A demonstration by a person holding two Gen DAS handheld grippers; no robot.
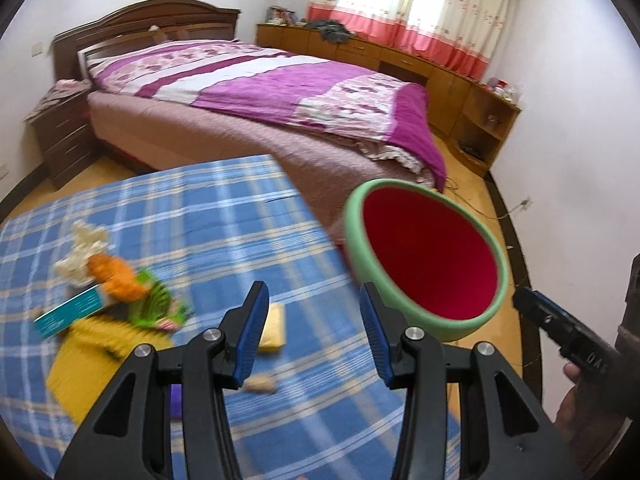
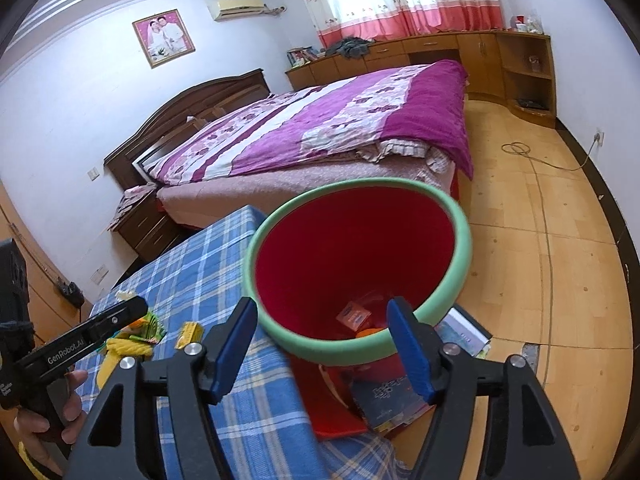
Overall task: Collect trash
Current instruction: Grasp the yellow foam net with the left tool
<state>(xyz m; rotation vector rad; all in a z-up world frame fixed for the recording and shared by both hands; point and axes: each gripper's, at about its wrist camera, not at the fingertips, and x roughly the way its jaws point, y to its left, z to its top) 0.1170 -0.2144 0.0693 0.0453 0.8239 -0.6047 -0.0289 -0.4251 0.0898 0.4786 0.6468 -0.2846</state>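
Note:
A red bin with a green rim (image 1: 428, 256) stands off the right edge of the blue plaid table (image 1: 208, 216). My left gripper (image 1: 314, 336) is open over the table with nothing between its fingers. A blurred pile of trash lies to its left: white crumpled paper (image 1: 82, 252), an orange and green wrapper (image 1: 136, 292), a teal box (image 1: 68, 312). A small yellow box (image 1: 274, 328) lies just ahead. My right gripper (image 2: 322, 346) is open above the near rim of the bin (image 2: 340, 348), gripping nothing. An orange packet (image 2: 352, 314) lies inside the bin.
A yellow cloth (image 1: 86, 356) lies under the pile, and a brown scrap (image 1: 260, 384) sits near my left fingers. Books (image 2: 388, 396) lie on the floor beside the bin. A bed with a purple quilt (image 1: 280, 88) stands behind the table, and wooden cabinets (image 1: 400, 60) line the far wall.

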